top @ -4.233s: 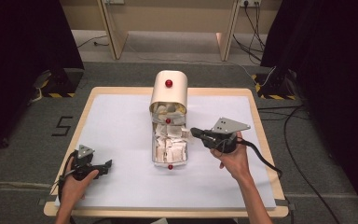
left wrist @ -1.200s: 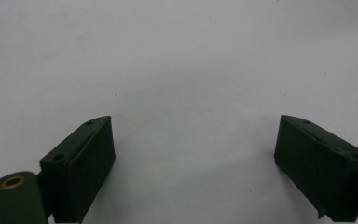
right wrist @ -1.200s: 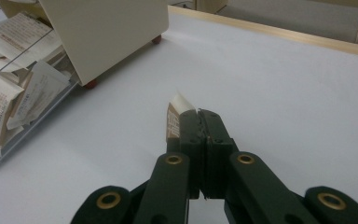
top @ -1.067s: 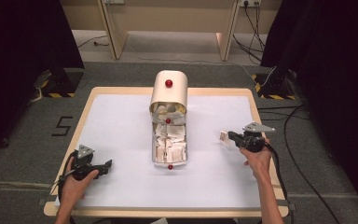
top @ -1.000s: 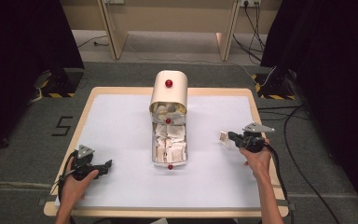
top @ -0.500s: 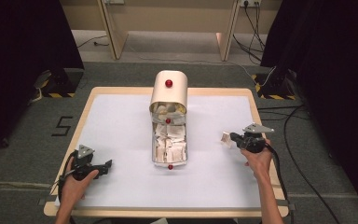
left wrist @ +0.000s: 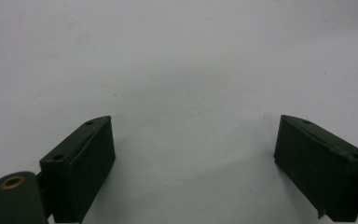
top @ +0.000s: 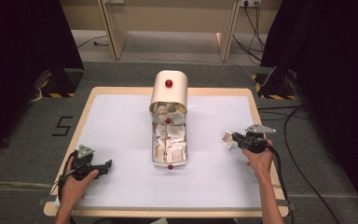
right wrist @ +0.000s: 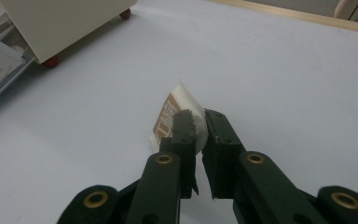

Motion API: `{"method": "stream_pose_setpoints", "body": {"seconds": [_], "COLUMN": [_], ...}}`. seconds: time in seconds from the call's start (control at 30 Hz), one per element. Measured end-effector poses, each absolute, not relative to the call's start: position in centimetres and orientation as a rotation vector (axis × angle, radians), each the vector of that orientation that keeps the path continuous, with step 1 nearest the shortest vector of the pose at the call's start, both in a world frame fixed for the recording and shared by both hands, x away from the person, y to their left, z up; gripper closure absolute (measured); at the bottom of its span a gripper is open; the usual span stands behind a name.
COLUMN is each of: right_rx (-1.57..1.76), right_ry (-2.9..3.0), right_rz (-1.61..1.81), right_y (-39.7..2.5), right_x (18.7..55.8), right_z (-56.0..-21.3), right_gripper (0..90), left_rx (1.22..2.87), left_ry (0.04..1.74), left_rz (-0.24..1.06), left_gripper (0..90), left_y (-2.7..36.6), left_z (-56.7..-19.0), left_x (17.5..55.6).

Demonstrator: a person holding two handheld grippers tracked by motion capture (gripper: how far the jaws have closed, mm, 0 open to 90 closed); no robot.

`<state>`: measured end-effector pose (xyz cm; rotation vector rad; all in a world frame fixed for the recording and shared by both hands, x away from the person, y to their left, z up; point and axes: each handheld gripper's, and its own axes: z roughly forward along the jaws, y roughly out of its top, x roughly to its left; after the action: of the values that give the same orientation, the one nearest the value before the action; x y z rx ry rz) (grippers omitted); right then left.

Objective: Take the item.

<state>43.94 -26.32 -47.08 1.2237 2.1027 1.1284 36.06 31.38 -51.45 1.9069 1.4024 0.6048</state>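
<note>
White table (top: 121, 116), packet (right wrist: 177, 114) pinched in right hand-held gripper (right wrist: 198, 123)

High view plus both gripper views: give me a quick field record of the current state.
surface: table with white cover
container: cream box with red knob, its drawer pulled out toward the person, full of small packets
left gripper: open, fingers wide apart over bare cover, holding nothing
right gripper: shut on one sachet, white and brown, low at the cover, right of the drawer
hands: one on each gripper, near the table's front edge
</note>
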Motion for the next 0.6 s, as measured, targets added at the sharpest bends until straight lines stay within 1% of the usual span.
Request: {"method": "stream_pose_setpoints", "body": {"seconds": [0.6], "right_rx": [1.25], "right_ry": [2.088], "right_rz": [1.066], "right_y": [-26.94], "right_x": [43.97], "right_z": [-47.35], "right_gripper": [76.0], "left_rx": [1.907], "left_ry": [1.402], "left_rz": [0.605], "left_gripper": [11.3], "left_y": [31.38], "left_z": [-51.45], "left_x": [36.07]}}
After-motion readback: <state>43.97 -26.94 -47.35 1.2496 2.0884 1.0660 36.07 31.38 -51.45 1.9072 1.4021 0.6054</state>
